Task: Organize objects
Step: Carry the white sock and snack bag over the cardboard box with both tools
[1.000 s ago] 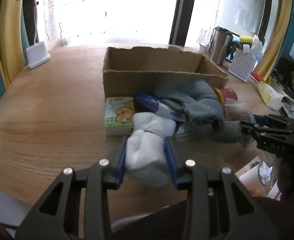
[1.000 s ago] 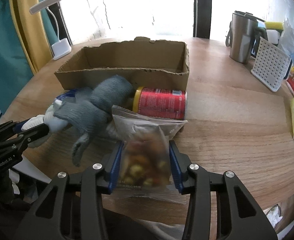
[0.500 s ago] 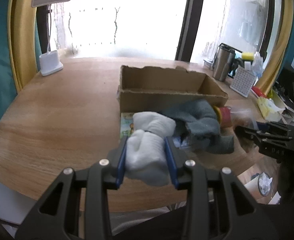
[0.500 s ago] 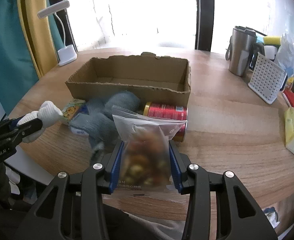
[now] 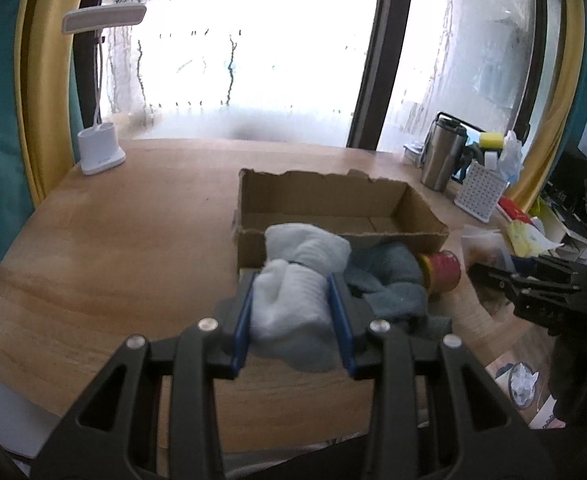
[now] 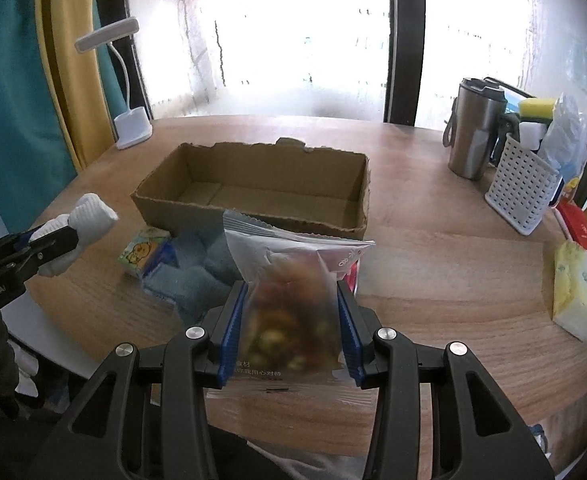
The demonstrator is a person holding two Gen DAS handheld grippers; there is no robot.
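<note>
Left gripper (image 5: pixel 291 320) jaws clamp white sock roll (image 5: pixel 293 304), right gripper (image 6: pixel 289 328) jaws clamp snack bag (image 6: pixel 289 280); empty cardboard box (image 6: pixel 253 184) lies ahead mid-desk, long axis crosswise.

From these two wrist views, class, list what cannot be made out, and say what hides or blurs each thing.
- Red can: left view, label too blurred to read; right view, almost wholly behind the snack bag.
- Carton: left view, hidden behind the white socks.
- Snack bag print: right view, small and blurred.
- Basket contents: low parts hidden by its wall.
- Grey socks: right view, partly covered by the bag.
</note>
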